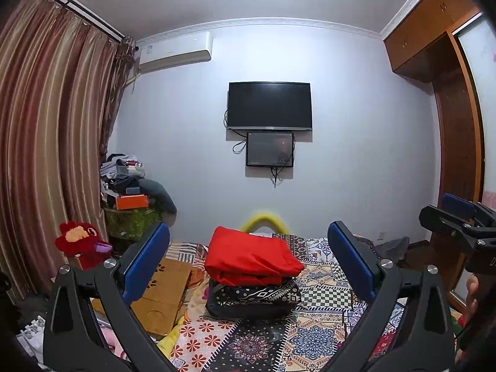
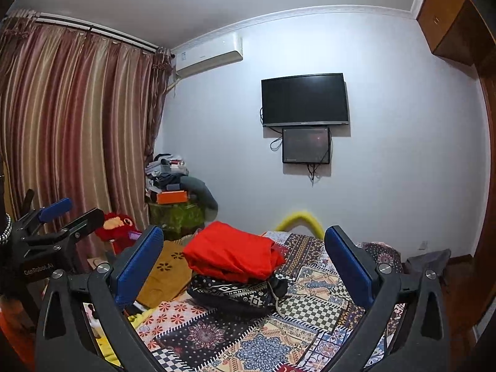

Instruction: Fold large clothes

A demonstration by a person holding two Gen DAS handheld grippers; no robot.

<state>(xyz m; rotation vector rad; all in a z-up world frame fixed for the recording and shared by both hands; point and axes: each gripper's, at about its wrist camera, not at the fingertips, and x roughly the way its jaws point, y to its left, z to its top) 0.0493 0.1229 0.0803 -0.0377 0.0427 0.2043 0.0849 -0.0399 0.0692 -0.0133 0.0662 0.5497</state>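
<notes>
A folded red garment (image 1: 251, 255) lies on top of a folded black-and-white patterned garment (image 1: 254, 294), stacked on the patchwork bedspread (image 1: 313, 334). My left gripper (image 1: 248, 248) is open and empty, held above the bed in front of the stack. My right gripper (image 2: 245, 251) is open and empty too, with the red garment (image 2: 232, 254) and the patterned one (image 2: 235, 293) ahead between its fingers. The right gripper also shows at the right edge of the left wrist view (image 1: 458, 217), and the left gripper at the left edge of the right wrist view (image 2: 62, 217).
A brown cloth with paw prints (image 1: 161, 294) lies left of the stack. A red plush toy (image 1: 83, 241) and a pile of boxes and clothes (image 1: 133, 186) stand by the curtain (image 1: 46, 155). A TV (image 1: 269, 105) hangs on the far wall. A wardrobe (image 1: 458, 108) is at right.
</notes>
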